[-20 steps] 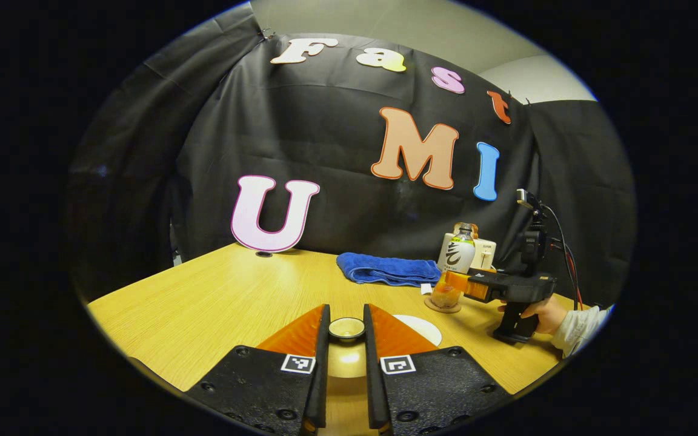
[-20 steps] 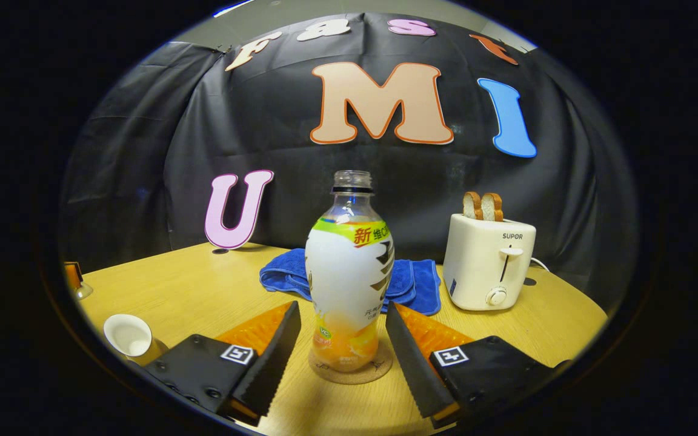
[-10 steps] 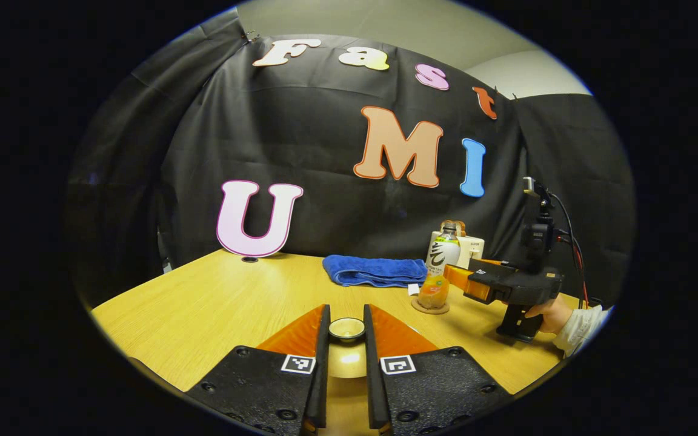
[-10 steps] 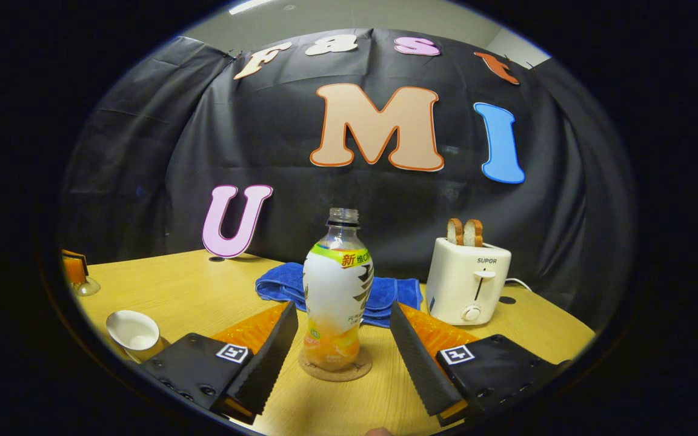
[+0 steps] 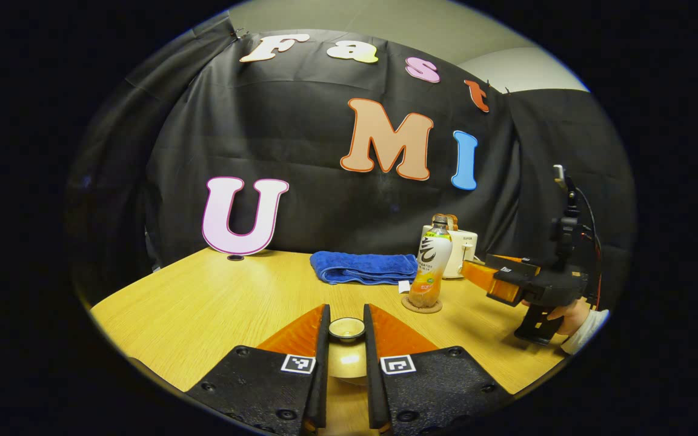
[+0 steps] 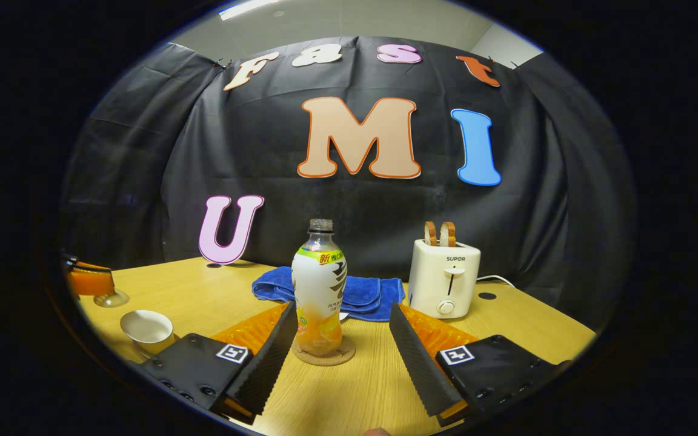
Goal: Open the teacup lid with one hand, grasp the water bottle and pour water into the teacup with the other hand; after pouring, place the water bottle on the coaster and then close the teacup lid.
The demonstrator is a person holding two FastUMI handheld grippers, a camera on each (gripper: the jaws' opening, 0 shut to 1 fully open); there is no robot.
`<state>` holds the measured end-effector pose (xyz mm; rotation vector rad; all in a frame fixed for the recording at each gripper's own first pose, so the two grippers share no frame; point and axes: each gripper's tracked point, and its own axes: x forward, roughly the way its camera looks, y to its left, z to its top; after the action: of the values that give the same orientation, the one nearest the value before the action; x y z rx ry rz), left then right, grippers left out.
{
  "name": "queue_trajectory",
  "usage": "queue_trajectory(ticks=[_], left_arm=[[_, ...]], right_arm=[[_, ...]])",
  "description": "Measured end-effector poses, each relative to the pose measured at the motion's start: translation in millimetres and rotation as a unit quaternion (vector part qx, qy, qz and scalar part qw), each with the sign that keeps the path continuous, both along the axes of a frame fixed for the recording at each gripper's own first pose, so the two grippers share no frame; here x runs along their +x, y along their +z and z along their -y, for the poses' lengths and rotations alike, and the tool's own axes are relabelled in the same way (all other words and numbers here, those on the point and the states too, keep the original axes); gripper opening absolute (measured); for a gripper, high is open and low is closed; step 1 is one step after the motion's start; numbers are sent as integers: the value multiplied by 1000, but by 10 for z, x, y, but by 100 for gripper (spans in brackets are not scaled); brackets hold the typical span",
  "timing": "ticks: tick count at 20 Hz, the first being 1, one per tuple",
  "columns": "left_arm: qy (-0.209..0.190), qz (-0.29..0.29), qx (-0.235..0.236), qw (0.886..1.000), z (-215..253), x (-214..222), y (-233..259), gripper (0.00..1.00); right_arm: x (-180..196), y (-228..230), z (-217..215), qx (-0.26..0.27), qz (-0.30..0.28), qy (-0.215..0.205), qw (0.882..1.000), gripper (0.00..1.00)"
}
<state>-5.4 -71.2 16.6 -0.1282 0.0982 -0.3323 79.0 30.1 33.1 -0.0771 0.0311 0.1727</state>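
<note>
The water bottle (image 6: pixel 320 297) stands upright and uncapped on the round cork coaster (image 6: pixel 323 354). My right gripper (image 6: pixel 343 310) is open, its fingers apart on either side of the bottle and a little short of it, touching nothing. The white teacup (image 6: pixel 146 327) sits uncovered at the lower left of the right gripper view. My left gripper (image 5: pixel 346 310) is shut on the knob of the teacup lid (image 5: pixel 346 329) and holds the lid above the table. The left gripper view also has the bottle (image 5: pixel 432 266), the coaster (image 5: pixel 422 304) and the right gripper (image 5: pixel 476 275) in a hand.
A folded blue towel (image 6: pixel 361 293) lies behind the bottle. A white toaster (image 6: pixel 445 284) with two bread slices stands to its right, with a cord behind it. The wooden table (image 5: pixel 216 303) reaches back to the cloth wall.
My right gripper has drawn back from the bottle, which stays on the coaster and looks smaller. My left gripper keeps the lid and has shifted a little.
</note>
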Motion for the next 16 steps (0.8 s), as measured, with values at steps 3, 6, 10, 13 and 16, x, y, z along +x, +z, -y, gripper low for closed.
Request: queue_trajectory(ticks=[3,6,10,13,16], left_arm=[[-5,-4,1,1000,62,45,-36,24],[-7,-6,6,1000,109,85,-66,24],[-13,-7,16,1000,179,146,-121,24],[-16,-12,16,1000,218,177,-173,25],[-18,-18,20,999,259,208,-254,25]], right_arm=[[-158,100,15,1,13,3,1000,100],[-282,148,29,0,20,5,1000,97],[-388,87,47,7,12,7,1000,98],[-434,36,71,9,6,7,1000,98],[-466,-8,124,0,6,2,1000,93]])
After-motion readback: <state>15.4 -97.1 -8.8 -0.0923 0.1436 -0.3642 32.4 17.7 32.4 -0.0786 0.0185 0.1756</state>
